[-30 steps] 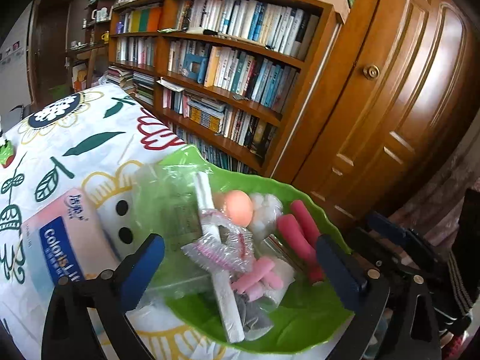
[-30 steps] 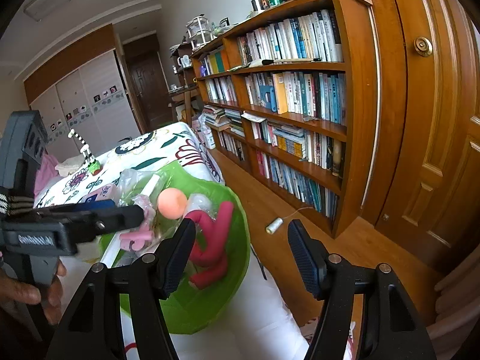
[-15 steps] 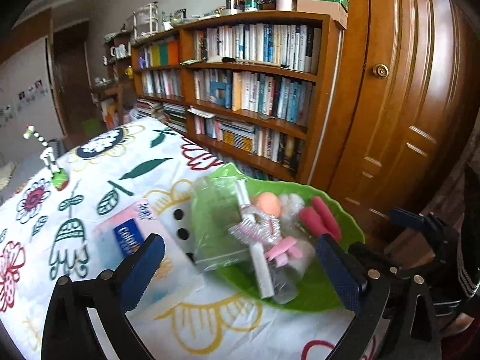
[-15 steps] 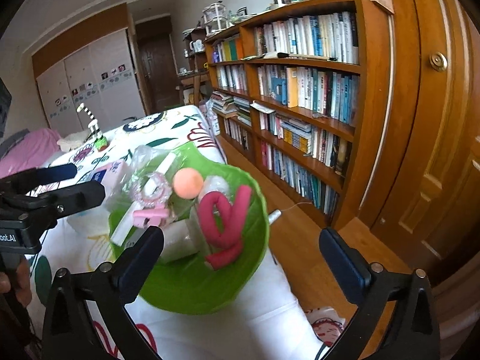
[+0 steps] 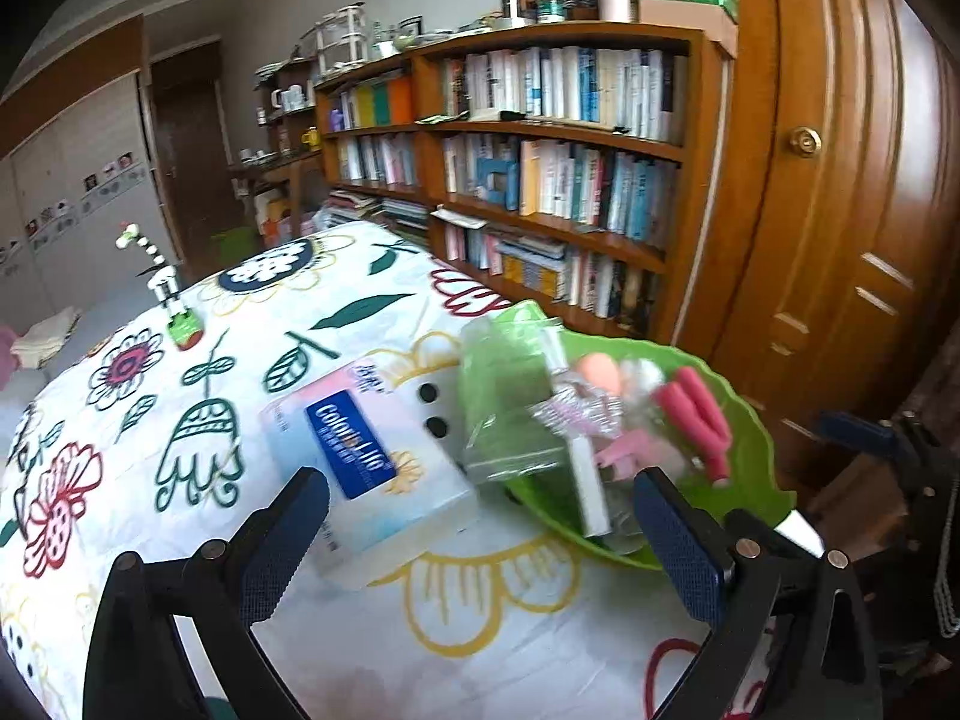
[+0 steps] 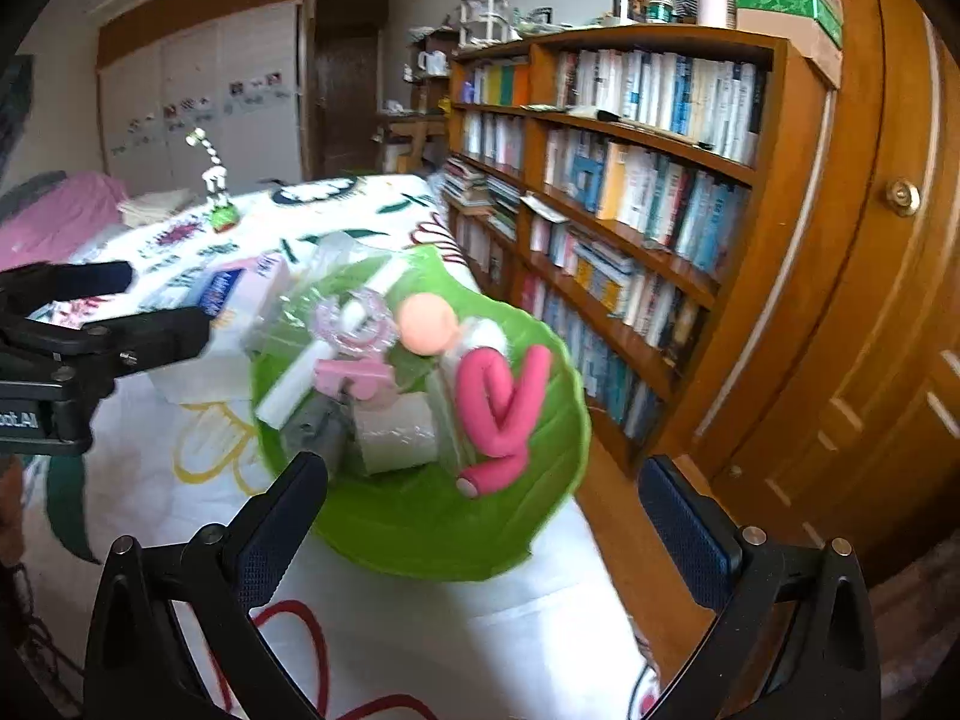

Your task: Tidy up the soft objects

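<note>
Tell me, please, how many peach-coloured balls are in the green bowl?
1: the peach-coloured ball sits toward the far side of the green bowl; others may be hidden underneath.

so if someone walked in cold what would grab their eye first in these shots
Probably the bright green leaf-shaped bowl at the edge of the flower-printed tablecloth, heaped with small soft things, a curled hot-pink foam roller and a peach ball on top. Next, the tall wooden bookshelf crammed with books behind it. Beside the bowl lies a tissue pack with a blue label, and both grippers, left gripper and right gripper, stand open and empty.
</note>
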{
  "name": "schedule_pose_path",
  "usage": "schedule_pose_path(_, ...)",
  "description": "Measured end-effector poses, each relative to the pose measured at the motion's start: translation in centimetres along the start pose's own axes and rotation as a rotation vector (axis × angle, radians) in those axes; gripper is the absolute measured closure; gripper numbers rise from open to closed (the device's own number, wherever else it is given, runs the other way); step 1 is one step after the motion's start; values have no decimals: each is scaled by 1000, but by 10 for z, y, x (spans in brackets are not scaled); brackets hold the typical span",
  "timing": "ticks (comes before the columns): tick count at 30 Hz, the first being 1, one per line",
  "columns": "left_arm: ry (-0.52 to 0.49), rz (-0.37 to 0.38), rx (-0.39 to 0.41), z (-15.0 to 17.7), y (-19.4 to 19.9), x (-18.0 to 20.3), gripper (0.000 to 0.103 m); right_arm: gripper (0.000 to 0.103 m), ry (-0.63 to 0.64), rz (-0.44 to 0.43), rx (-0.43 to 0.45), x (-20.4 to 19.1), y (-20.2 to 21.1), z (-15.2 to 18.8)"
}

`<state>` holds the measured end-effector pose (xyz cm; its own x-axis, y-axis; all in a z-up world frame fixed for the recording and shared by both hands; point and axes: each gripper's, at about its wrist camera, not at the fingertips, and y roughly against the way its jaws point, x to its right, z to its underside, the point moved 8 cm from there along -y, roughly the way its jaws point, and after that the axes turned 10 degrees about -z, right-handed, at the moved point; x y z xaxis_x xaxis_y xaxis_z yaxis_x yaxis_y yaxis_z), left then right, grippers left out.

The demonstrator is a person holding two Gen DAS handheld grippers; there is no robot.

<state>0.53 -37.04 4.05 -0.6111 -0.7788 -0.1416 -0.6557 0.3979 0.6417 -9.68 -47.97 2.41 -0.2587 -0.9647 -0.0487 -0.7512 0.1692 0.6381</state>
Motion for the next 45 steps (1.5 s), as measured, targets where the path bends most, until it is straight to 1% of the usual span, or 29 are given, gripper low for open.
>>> schedule_pose_path(2, 4, -28, -2, 3, 0, -5, 0, 0, 4, 9, 2, -1, 1, 1)
schedule_pose_path(5, 3, -43, 2, 7, 3, -7, 0, 0, 9, -10, -1, -6, 2, 1)
schedule_pose_path(10, -5, -76, 7, 9, 7, -9, 0, 0, 24, -20, -1, -12, 4, 0)
schedule_pose_path(18, -22, -94, 8, 10, 7, -7, 0, 0, 34, -29, -2, -18, 6, 1)
schedule_pose_path(45, -48, -82, -11, 18, 2, 0, 0, 0, 36, -27, -10, -19, 2, 2)
